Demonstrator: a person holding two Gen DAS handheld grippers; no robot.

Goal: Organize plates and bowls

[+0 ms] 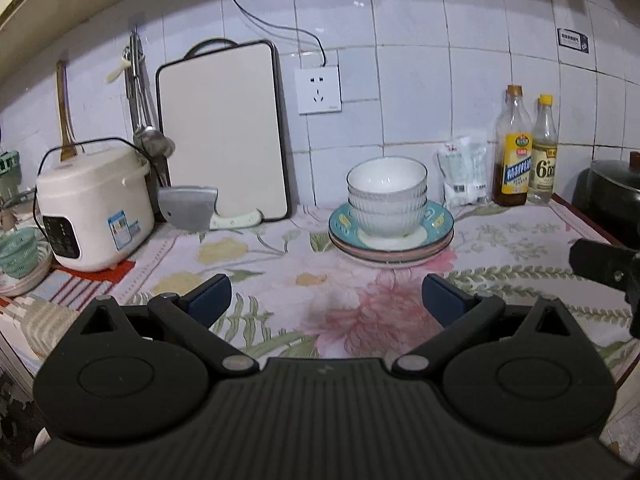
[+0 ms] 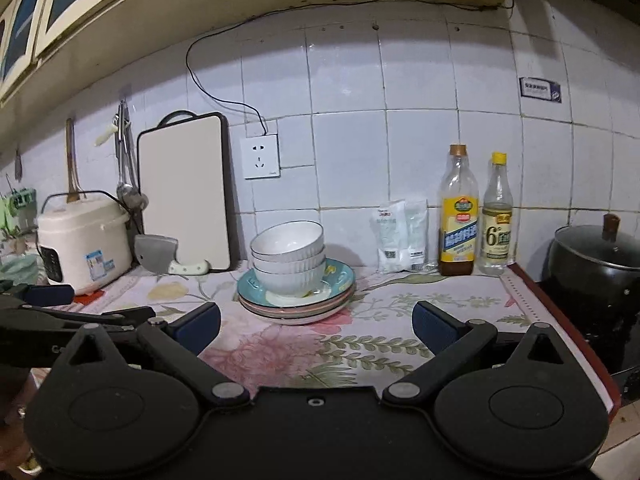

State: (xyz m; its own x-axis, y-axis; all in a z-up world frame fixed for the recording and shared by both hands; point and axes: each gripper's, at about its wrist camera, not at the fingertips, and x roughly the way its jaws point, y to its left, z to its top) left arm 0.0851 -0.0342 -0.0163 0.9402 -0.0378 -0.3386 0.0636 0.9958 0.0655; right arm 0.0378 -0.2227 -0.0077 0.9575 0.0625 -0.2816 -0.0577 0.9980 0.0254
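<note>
Three white ribbed bowls (image 1: 386,196) are stacked on a pile of plates, teal plate (image 1: 434,220) on top and pink ones under it, on the floral cloth near the wall. The same stack shows in the right wrist view, bowls (image 2: 289,258) on plates (image 2: 340,280). My left gripper (image 1: 326,300) is open and empty, short of the stack. My right gripper (image 2: 316,328) is open and empty, in front of the stack and to its right. The right gripper's black body shows at the left view's right edge (image 1: 604,268); the left gripper shows at the right view's left edge (image 2: 60,312).
A white rice cooker (image 1: 94,208), a cleaver (image 1: 192,212) and a cutting board (image 1: 222,132) stand at the left by the wall. Two bottles (image 1: 514,148) and a white bag (image 1: 464,176) stand right of the stack. A black pot (image 2: 596,264) sits far right. A green colander (image 1: 18,252) sits far left.
</note>
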